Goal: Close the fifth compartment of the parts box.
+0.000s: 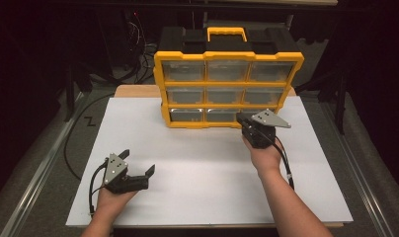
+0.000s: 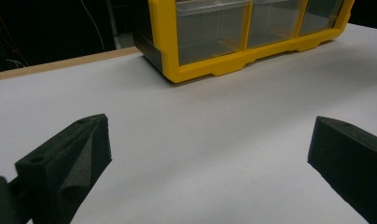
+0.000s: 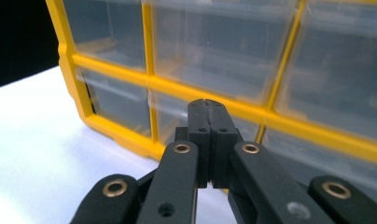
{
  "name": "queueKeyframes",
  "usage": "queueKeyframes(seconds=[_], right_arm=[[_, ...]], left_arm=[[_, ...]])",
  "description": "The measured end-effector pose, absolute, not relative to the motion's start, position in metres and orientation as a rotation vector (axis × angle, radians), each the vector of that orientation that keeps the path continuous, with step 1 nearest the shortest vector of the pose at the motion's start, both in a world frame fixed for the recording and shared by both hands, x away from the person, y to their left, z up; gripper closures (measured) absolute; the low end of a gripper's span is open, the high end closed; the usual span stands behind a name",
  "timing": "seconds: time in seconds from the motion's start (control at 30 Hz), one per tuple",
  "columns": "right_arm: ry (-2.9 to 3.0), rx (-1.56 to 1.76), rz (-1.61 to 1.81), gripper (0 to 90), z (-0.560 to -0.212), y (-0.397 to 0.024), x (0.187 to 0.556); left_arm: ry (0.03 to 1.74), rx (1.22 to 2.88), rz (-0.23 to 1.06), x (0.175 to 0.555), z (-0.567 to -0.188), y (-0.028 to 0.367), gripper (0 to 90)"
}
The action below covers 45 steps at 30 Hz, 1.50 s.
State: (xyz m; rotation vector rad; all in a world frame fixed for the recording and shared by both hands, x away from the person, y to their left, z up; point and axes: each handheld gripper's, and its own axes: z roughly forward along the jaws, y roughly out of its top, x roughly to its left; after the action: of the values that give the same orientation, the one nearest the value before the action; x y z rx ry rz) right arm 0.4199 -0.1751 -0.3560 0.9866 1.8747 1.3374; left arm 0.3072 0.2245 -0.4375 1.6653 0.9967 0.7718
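Observation:
A yellow-framed organizer (image 1: 228,84) with a black body and a yellow handle stands upright at the back of the white sheet (image 1: 202,168). It has three rows of clear drawers. My right gripper (image 1: 243,120) is shut, its tips close in front of the bottom row. In the right gripper view the right gripper (image 3: 208,108) has its jaws pressed together with nothing between them, in front of a clear drawer (image 3: 177,119). My left gripper (image 1: 137,163) rests low at the front left, open and empty. The left gripper (image 2: 210,149) points across the bare sheet toward the organizer (image 2: 200,65).
The white sheet lies on a wooden board (image 1: 136,91) whose edge shows behind it. Black cables (image 1: 71,148) trail on the grey floor at the left. Metal rails (image 1: 34,182) run along both sides of the table.

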Motion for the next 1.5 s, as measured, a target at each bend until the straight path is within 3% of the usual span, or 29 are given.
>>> queueKeyframes(seconds=[0.8, 1.07, 1.3, 1.5], right_arm=[[1.913, 1.032, 1.281, 90.0, -0.407, -0.257, 0.361], [1.890, 1.066, 1.310, 89.5, -0.412, -0.262, 0.358], [1.935, 1.044, 1.316, 79.2, -0.413, -0.258, 0.355], [1.967, 1.057, 1.325, 58.8, -0.415, -0.257, 0.356]], left_arm=[[1.009, 1.667, 0.784, 0.306, -0.437, 0.226, 0.2], [1.019, 1.677, 0.776, 0.308, -0.439, 0.224, 0.1], [1.029, 1.684, 0.776, 0.308, -0.440, 0.223, 0.1], [1.027, 1.689, 0.775, 0.307, -0.439, 0.223, 0.1]])
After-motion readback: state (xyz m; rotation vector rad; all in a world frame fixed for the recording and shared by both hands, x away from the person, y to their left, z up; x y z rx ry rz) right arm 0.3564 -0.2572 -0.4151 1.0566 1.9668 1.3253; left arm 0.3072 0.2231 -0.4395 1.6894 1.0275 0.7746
